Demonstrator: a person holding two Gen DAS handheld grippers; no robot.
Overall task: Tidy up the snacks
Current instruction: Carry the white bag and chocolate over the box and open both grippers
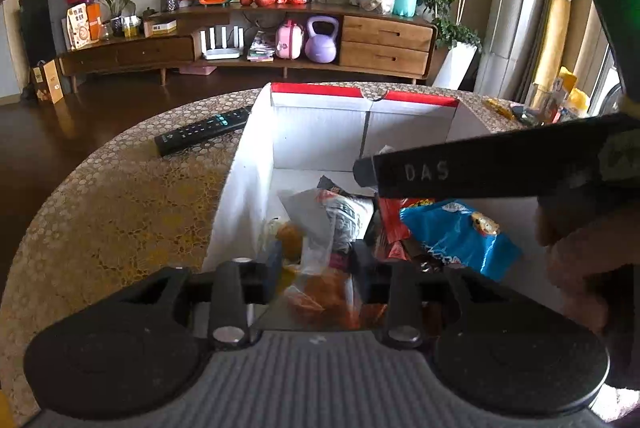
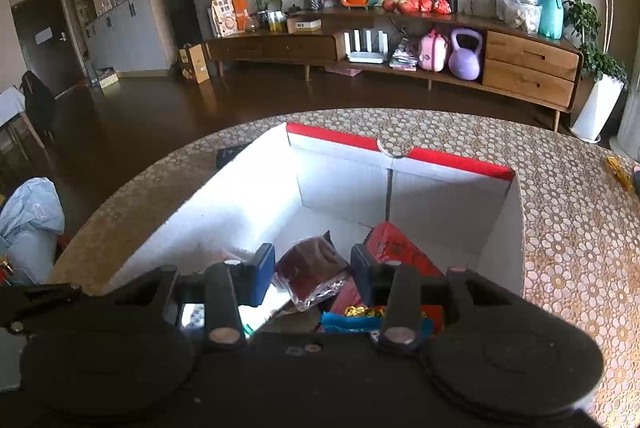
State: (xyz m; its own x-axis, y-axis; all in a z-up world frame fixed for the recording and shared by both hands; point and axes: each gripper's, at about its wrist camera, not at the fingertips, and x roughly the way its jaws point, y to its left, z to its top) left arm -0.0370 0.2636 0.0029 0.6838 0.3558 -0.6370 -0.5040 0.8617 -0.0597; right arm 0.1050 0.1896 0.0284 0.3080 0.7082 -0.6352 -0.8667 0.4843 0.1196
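Inside the white cardboard box (image 2: 248, 196) on the patterned surface (image 1: 120, 196), crinkly snack packets (image 1: 460, 232) lie heaped. The left gripper (image 1: 316, 268) has its jaws spread around a clear bag; the right gripper (image 2: 312, 272) pinches a glossy dark-red packet (image 2: 310, 268).

The snacks lie together in an open cardboard box (image 1: 256, 156) with white inner walls and a red top edge; it stands on the counter. A blue packet (image 1: 460, 236) with a cartoon print lies tilted at the right side of the heap, partly over a red packet (image 1: 390, 224). To the left of these there is a white packet with black print (image 1: 350, 214), and beside it a clear plastic bag (image 1: 316, 268) with orange-brown pieces inside. In the right wrist view, a dark red packet with a silver foil edge (image 2: 310, 274) sits tilted up on the pile. The far part of the box floor is bare.
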